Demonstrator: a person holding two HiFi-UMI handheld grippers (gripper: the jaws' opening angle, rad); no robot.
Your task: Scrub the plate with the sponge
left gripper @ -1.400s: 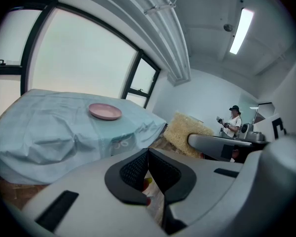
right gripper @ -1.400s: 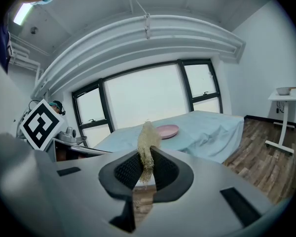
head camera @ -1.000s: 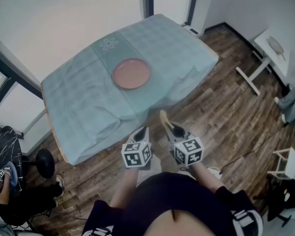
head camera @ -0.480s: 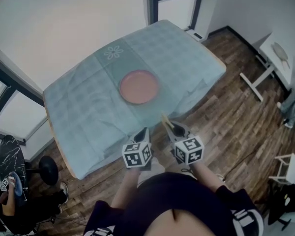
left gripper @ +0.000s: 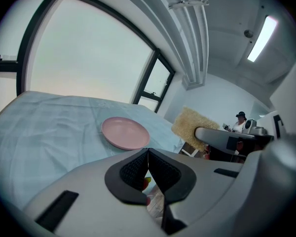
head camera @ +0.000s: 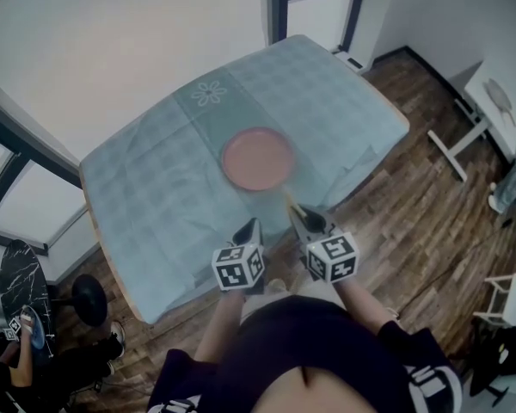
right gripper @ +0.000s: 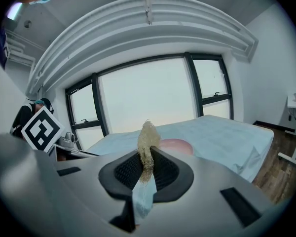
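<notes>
1. On the table (head camera: 155, 192), about its middle and a little toward the near edge, the plate (head camera: 257, 159) lies flat on the teal cloth. Its pink face shows whole in the head view.
2. At the near edge, the two grippers are held side by side, short of the plate and not touching it.
3. The right gripper (right gripper: 148, 166) pinches the sponge (right gripper: 148, 139) between its pads. A pale blue part of it shows behind the pads, nearer the camera.
4. The left gripper (left gripper: 148, 158) has its jaws pressed together, with nothing between them.
5. In the right gripper view the sponge and jaws cover most of the plate. Only a pink sliver shows just right of the sponge.
6. In the head view the sponge is small and blurred, no more than a tan strip.
7. A person at the lower left corner of the head view is cut off by the frame.
8. The sponge stands on edge, tan fibres outward, with its long axis running forward out of the jaws toward the plate. The left gripper view shows its coarse broad face.
</notes>
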